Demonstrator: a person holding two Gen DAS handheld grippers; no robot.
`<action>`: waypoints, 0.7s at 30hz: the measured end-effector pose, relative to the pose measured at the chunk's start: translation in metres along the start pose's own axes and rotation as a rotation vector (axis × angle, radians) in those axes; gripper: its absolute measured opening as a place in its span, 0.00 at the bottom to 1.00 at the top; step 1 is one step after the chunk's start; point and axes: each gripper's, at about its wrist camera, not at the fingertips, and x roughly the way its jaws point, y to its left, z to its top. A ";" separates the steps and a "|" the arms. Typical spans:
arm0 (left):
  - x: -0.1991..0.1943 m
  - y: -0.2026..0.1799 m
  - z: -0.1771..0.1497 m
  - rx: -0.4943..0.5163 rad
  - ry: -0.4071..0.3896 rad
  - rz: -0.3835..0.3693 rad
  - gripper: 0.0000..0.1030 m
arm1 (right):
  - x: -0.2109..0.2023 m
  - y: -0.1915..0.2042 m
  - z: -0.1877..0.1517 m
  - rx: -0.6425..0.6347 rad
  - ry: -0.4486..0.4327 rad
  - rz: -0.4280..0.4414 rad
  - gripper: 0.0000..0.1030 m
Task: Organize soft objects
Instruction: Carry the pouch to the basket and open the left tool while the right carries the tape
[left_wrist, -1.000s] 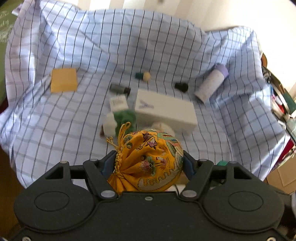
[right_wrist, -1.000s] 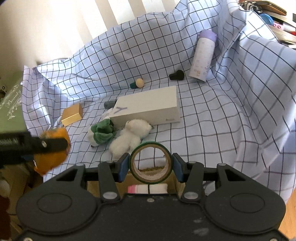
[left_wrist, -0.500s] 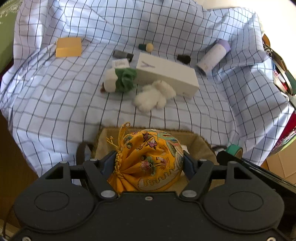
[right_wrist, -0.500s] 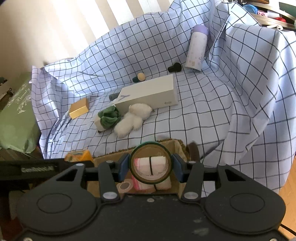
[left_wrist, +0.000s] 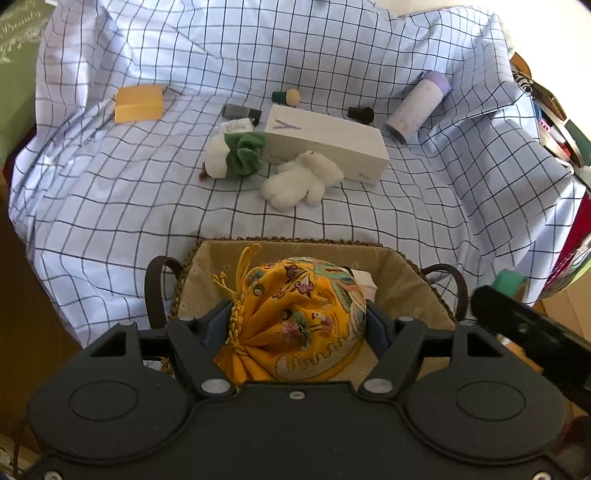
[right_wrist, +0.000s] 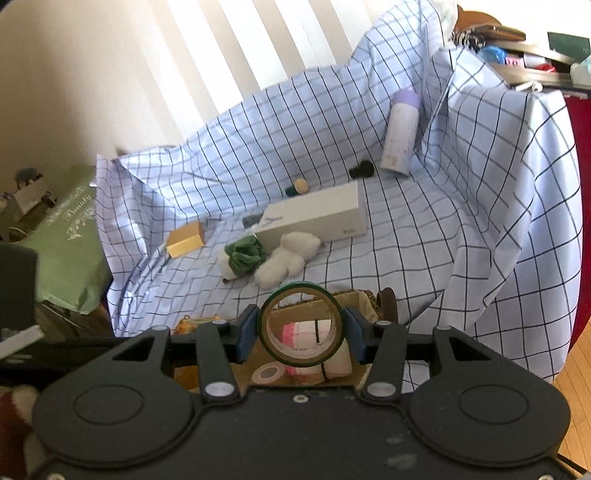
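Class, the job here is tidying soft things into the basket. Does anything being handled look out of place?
Yes. The right gripper is shut on a roll of tape, a stiff ring rather than a soft thing, above the basket. The left gripper fittingly holds a soft yellow pouch.

Two tools: the left tool (left_wrist: 297, 325) pinches one yellow embroidered pouch (left_wrist: 299, 321), the right tool (right_wrist: 301, 328) one green tape roll (right_wrist: 301, 324). One woven basket (left_wrist: 410, 284) sits nearest, with two dark loop handles (one at each end). On the one checked sheet (left_wrist: 369, 221) beyond it lie one white box (left_wrist: 332, 142), one white plush toy (left_wrist: 301, 180), one green scrunchie (left_wrist: 244, 153) around a white roll, one yellow block (left_wrist: 138, 103), one lilac-capped bottle (left_wrist: 417, 105), and three small dark bits farther back.
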 end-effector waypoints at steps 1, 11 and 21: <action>-0.001 -0.001 0.000 0.005 -0.007 0.007 0.66 | -0.004 0.001 -0.001 -0.002 -0.011 0.003 0.47; -0.020 -0.013 -0.009 0.038 -0.091 0.043 0.81 | -0.019 0.005 -0.003 -0.019 -0.038 0.016 0.47; -0.035 -0.011 -0.023 -0.055 -0.172 0.184 0.81 | -0.014 0.006 -0.004 -0.018 -0.020 0.012 0.47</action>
